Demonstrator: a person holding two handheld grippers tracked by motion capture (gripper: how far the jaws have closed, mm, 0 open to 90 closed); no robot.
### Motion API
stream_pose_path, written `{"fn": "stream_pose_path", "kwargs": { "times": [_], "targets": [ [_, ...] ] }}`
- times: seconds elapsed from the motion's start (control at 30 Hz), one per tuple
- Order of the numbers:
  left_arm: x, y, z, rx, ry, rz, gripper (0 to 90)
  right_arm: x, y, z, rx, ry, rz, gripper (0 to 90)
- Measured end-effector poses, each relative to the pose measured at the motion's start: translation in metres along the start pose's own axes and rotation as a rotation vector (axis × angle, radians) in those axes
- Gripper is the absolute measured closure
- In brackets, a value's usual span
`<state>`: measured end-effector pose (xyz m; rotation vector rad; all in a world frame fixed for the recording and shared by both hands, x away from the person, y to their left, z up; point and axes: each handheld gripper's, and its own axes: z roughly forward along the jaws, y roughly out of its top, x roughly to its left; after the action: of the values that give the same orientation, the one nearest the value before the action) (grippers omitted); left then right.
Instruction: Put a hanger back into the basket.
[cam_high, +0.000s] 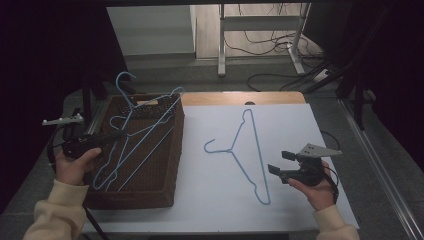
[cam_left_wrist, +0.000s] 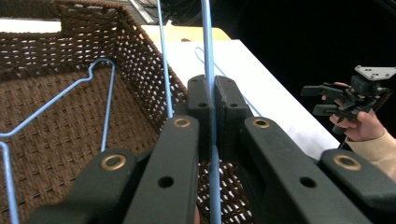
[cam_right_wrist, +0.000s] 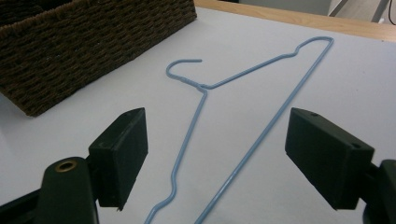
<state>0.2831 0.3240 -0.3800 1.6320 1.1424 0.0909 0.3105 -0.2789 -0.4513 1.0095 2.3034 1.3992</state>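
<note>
The left gripper (cam_high: 107, 139) had its fingers (cam_left_wrist: 201, 100) pressed together on the wire of a blue hanger (cam_high: 145, 125), the thin bar running straight up between the two pads in the left gripper view. That held hanger stood tilted over the brown wicker basket (cam_high: 165, 165), its hook rising above the basket's far rim and its lower end down inside. Another blue hanger (cam_left_wrist: 60, 95) lay on the basket's woven floor, below and to the left of the closed fingers as that view showed it.

The right gripper (cam_high: 281, 162) hovered over the white tabletop (cam_high: 200, 200) with its fingers (cam_right_wrist: 123, 151) spread wide and nothing between them. A second hanger (cam_right_wrist: 243, 107) lay flat on the tabletop just ahead of those open fingers, its long straight bar and one shoulder running forward through the gap between them, its hook curling away towards the basket. From above, this flat hanger rested between the basket and the right gripper, close beside the gripper but not touched by it. The basket sat at the tabletop's left end, well apart from the right fingers.
</note>
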Motion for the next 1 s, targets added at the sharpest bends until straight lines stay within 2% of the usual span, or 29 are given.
{"fn": "stream_pose_path", "kwargs": {
  "times": [0.3,0.67,1.0],
  "targets": [
    [0.012,-0.001,0.002,0.011,0.030,0.000,86.4,0.001,0.000,0.001,0.006,-0.001,-0.002,21.5],
    [0.029,-0.007,0.006,0.023,0.049,-0.024,86.4,0.001,-0.001,0.002,0.013,-0.001,-0.005,21.5],
    [0.038,-0.015,0.016,0.064,0.062,-0.033,86.4,0.001,-0.001,0.003,0.018,0.002,-0.007,21.5]
  ]
}}
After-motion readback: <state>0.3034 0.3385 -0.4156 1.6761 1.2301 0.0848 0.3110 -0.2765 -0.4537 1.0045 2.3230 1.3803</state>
